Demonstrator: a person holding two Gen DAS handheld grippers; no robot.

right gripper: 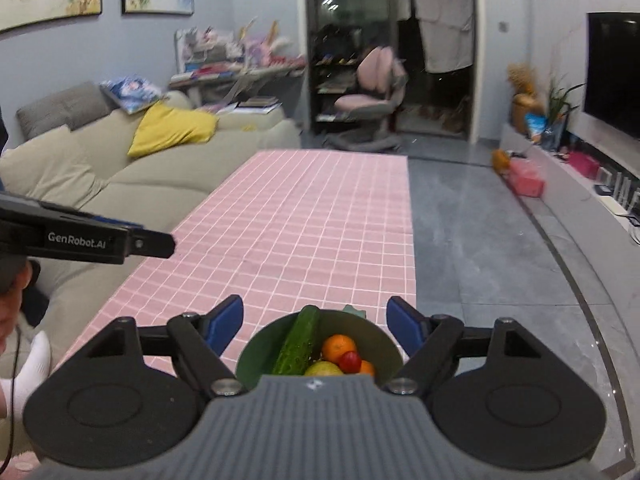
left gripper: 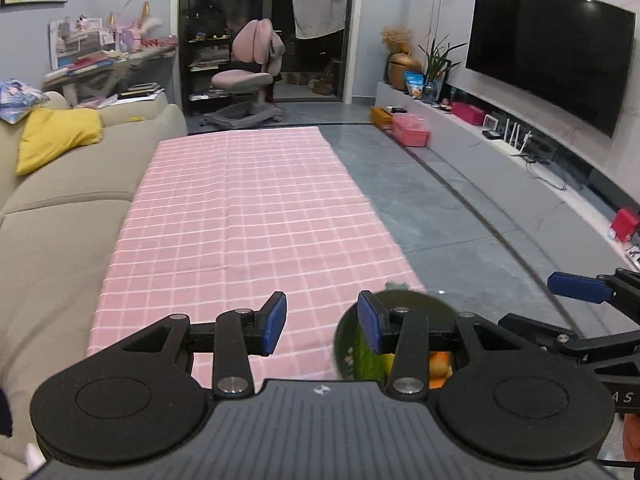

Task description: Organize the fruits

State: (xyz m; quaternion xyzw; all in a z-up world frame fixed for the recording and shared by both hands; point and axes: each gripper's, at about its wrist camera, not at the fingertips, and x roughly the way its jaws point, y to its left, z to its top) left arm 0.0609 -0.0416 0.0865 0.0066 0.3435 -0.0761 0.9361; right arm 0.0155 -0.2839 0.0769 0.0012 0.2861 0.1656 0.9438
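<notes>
One green bowl point(right gripper: 256, 350): cucumber point(right gripper: 298, 342), orange point(right gripper: 338, 346), tomato point(right gripper: 351, 361) | both tools apart, empty

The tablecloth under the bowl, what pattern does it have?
The tablecloth is pink with a white grid, clearest in the right wrist view.
</notes>
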